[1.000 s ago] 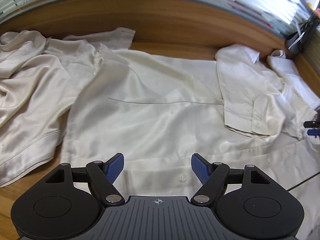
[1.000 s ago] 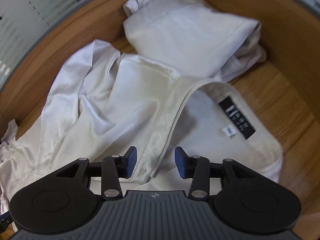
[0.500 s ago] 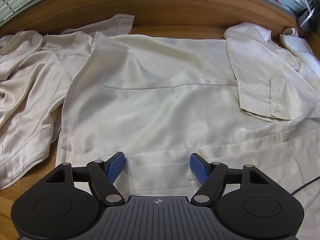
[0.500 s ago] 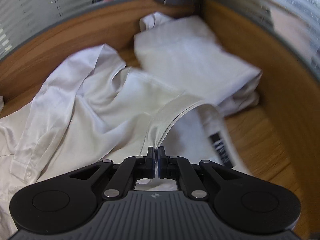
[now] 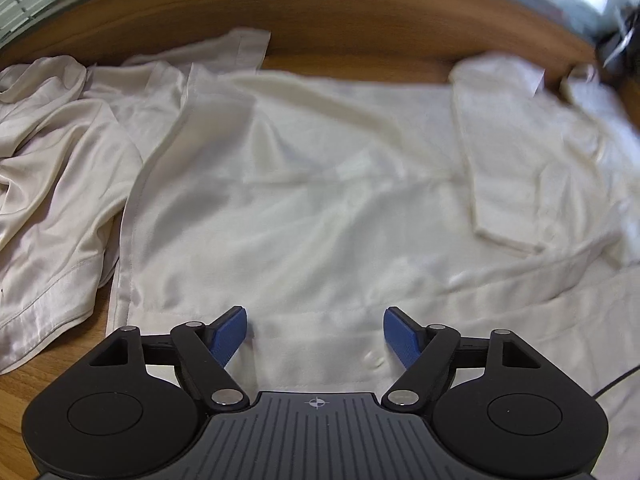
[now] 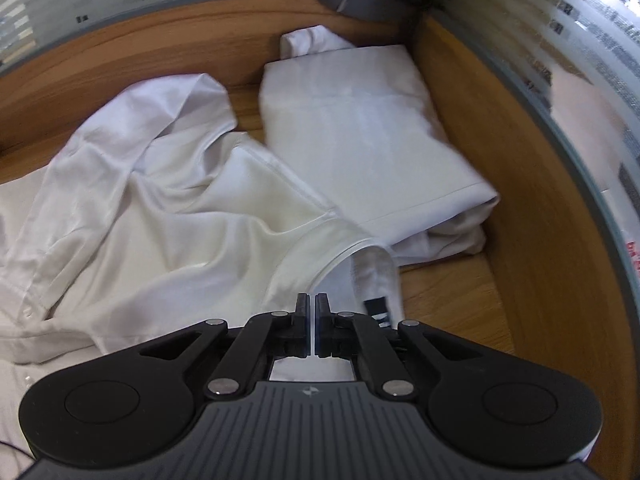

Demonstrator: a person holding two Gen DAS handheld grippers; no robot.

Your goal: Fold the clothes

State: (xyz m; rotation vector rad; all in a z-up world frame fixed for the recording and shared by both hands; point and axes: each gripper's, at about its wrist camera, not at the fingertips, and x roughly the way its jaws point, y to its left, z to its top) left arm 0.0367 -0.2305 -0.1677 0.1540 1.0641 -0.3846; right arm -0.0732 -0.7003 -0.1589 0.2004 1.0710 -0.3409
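Now right gripper (image 6: 312, 312) clamped on shirt (image 6: 200, 216) collar (tag beside); left gripper (image 5: 316, 336) apart over hem.

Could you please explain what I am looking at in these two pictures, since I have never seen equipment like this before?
Each picture comes from a fisheye camera mounted on a handheld two-finger gripper; a person carries one in each hand, and the lens bends straight edges. The black shape at the bottom is the gripper itself.

In the left wrist view, the left gripper has its blue-padded fingers spread apart, above a cream button-up shirt spread on the wooden table. A shiny satin-like cream garment lies crumpled beside it.

In the right wrist view, the right gripper is closed, pinching that shirt's collar edge, near a black label. Behind lies a neatly folded white garment.
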